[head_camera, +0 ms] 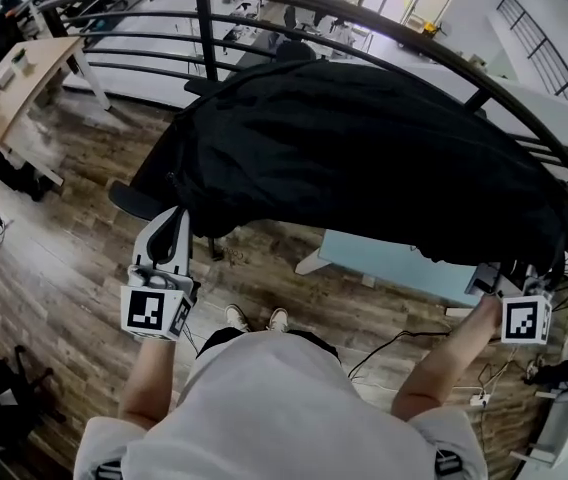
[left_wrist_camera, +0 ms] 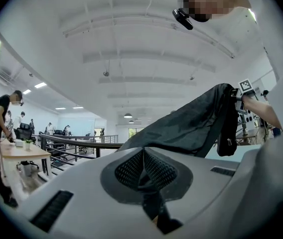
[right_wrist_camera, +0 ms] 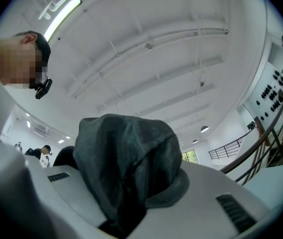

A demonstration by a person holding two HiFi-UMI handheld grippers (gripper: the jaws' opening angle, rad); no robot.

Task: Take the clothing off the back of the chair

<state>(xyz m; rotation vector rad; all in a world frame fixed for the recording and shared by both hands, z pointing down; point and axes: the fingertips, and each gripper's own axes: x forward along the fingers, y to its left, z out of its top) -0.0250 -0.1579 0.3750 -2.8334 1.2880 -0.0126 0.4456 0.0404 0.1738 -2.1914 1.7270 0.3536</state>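
Black jacket [head_camera: 364, 158], spread out in the air. Left gripper [head_camera: 176, 218] pinches its 8 o'clock edge; right gripper [head_camera: 499, 280] clamps its 4 o'clock corner.

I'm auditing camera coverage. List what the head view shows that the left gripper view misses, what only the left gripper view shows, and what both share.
Only the head view: the person's shoes, the left forearm, and the marker cube on the left gripper. Only the left gripper view: the ceiling and that gripper's fingers, closed on dark fabric. Both: the black jacket stretched across, the right gripper holding it, and the railing.
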